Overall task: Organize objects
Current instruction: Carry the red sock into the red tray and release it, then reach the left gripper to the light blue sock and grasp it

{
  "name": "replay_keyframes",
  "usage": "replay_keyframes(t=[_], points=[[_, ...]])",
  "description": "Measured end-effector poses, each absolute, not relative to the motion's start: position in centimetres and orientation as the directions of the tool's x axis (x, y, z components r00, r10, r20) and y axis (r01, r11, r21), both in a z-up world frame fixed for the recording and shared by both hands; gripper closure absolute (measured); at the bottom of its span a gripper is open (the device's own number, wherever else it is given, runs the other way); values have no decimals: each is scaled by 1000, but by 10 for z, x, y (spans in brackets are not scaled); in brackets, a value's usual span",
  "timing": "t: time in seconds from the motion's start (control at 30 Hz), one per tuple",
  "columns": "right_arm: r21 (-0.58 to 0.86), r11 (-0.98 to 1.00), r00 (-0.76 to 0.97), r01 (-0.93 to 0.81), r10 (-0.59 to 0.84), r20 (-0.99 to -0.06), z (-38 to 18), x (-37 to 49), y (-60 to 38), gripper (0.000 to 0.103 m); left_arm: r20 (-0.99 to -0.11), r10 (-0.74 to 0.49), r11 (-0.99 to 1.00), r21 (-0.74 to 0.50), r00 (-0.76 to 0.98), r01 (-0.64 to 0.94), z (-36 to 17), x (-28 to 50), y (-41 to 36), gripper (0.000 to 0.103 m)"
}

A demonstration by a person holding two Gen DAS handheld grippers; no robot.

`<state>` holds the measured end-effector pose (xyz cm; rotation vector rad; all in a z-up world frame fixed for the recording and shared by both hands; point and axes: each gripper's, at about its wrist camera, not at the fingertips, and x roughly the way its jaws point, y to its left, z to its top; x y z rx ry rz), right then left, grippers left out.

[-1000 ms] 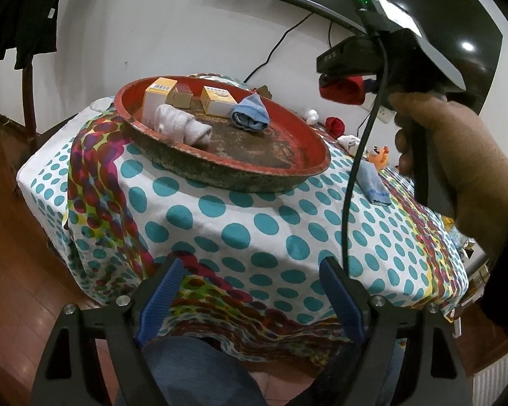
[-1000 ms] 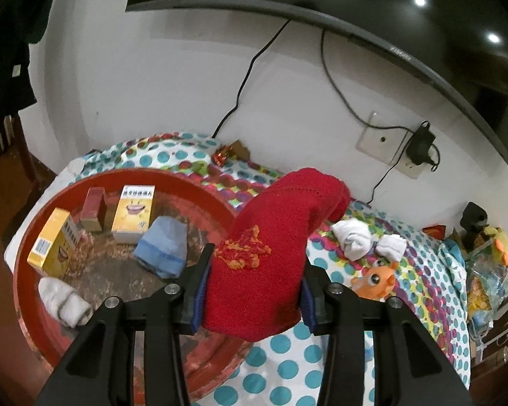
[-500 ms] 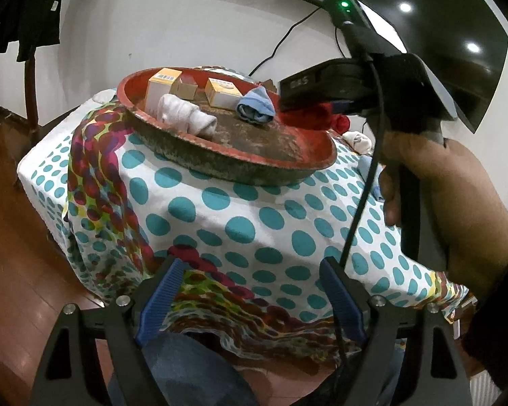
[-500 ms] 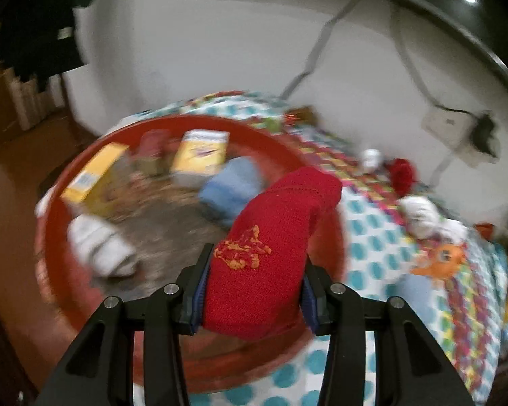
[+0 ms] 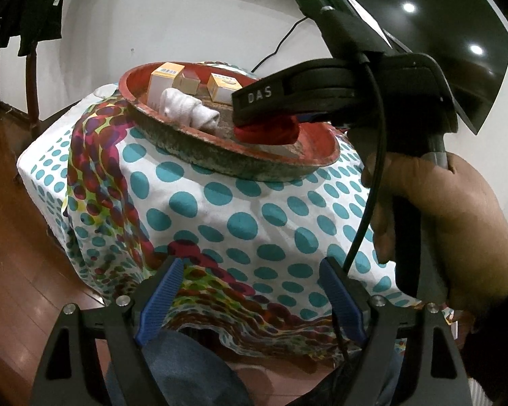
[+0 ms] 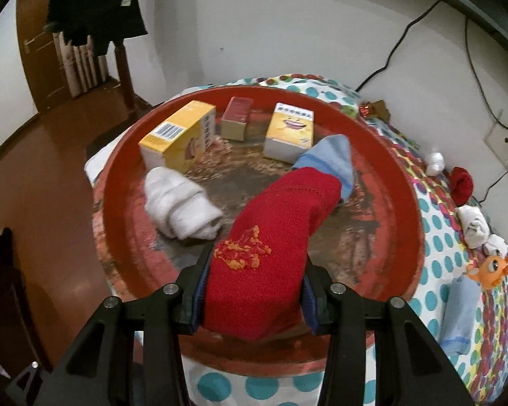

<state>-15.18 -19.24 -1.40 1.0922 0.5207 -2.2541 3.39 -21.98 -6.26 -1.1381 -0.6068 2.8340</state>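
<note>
Right wrist view: right tool [image 6: 252,291] clamped narrow on a red sock [image 6: 271,237], blue pads pressing both sides, orange stitching on the sock facing up. Sock pokes out toward 12 o'clock over a round red tray [image 6: 409,203] on the bench, its tip at the blue sock [image 6: 332,159]; whether they touch, can't tell. In the tray: white rolled sock [image 6: 179,203] at 10 o'clock from the red sock, yellow box with barcode [image 6: 179,135] at 11, small dark red box [image 6: 237,118] at 12, yellow box with a smiling mouth [image 6: 289,132] just behind the blue sock. Bench covered in a teal-dot cloth [image 6: 440,247]. At 3 o'clock outside the tray: another red sock [image 6: 460,184], white socks [image 6: 474,223], orange toy [image 6: 487,267], light blue sock [image 6: 460,314]. Left wrist view: left tool [image 5: 252,301] wide open, nothing between its blue pads, hanging off the near bench edge over the cloth, a denim knee below it. At 2 o'clock a hand [image 5: 450,230] grips the right tool's handle, black cable trailing down; red sock sits low over the tray's inside, under that tool's black body.
</note>
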Motion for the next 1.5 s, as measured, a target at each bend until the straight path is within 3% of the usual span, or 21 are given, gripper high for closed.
replay_keyframes(t=[0.47,0.57,0.7,0.83,0.93,1.03,1.2,1.33,1.5], points=[[-56,-720,-430,691,-348,-833,-29,-146,-201,57,-670,172,-924,-364,-722,118,-65,33,-218,18],[-56,-714,-432,698,-358,-828,-26,-145,-200,41,-666,171,-924,-364,-726,116,-64,34,-218,18],[-134,-738,-559,662,-366,-744,9,-138,-182,21,-621,164,-928,-362,-767,94,-53,40,-218,18],[-167,-830,-718,532,-337,-609,54,-143,-122,1,-526,178,-940,-340,-831,14,-34,52,-209,18],[-192,-929,-813,317,-162,-559,60,-167,-53,0,-496,213,-946,-320,-842,-51,-27,55,-198,18],[-175,-982,-795,77,45,-605,37,-203,31,0,-483,232,-952,-293,-844,-94,-25,56,-188,18],[-136,-978,-723,-155,206,-659,-8,-223,136,0,-499,262,-958,-238,-826,-160,-28,57,-172,18],[-108,-965,-682,-238,245,-689,-31,-238,198,0,-532,277,-958,-217,-800,-187,-41,54,-158,18],[-2,-966,-667,-257,179,-723,-39,-245,235,0,-593,256,-966,-189,-764,-177,-55,38,-140,18]])
